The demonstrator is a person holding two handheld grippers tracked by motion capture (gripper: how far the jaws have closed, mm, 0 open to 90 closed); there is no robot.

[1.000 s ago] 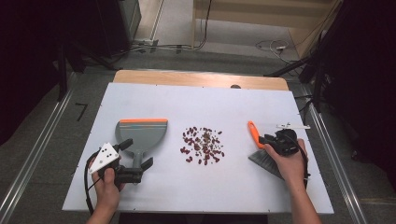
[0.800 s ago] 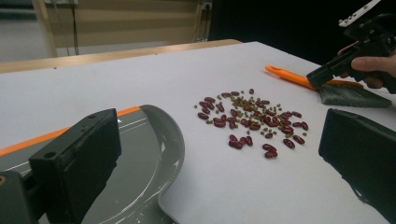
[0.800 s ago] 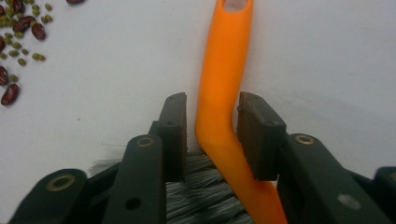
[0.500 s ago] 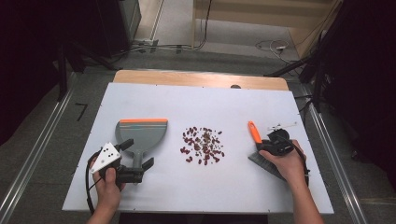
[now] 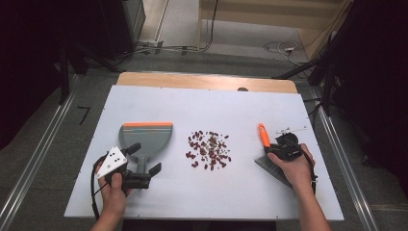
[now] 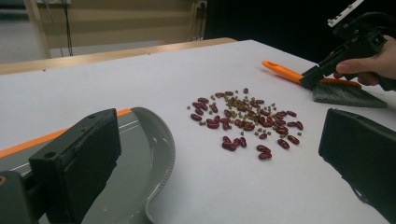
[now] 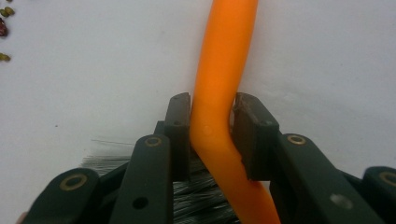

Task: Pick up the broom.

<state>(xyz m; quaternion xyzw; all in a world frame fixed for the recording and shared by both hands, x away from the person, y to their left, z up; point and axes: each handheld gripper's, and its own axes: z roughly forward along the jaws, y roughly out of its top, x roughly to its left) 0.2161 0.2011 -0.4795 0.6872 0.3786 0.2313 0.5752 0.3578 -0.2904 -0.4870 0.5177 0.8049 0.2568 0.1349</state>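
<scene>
A pile of red and small green beans [image 5: 208, 150] [image 6: 247, 121] lies mid-table on the white sheet. Left of it lies a grey dustpan [image 5: 144, 137] [image 6: 144, 154] with an orange lip. My left gripper [image 5: 144, 158] [image 6: 219, 154] is open, its jaws wide apart on either side of the dustpan's handle without pressing it. Right of the beans lies a brush [image 5: 272, 166] [image 6: 336, 93] with grey bristles and an orange handle [image 7: 224, 56]. My right gripper [image 5: 273, 148] [image 7: 212, 116] is shut on that handle just above the bristles, both pads pressed against it.
The white sheet [image 5: 207, 106] covers a wooden table whose far edge [image 5: 202, 79] shows. Metal rails run along both sides on the floor, and cables lie on the floor beyond the table. Bare sheet lies in front of and behind the beans.
My right gripper has shifted slightly left at the brush handle. The dustpan, the beans and the left gripper have not moved.
</scene>
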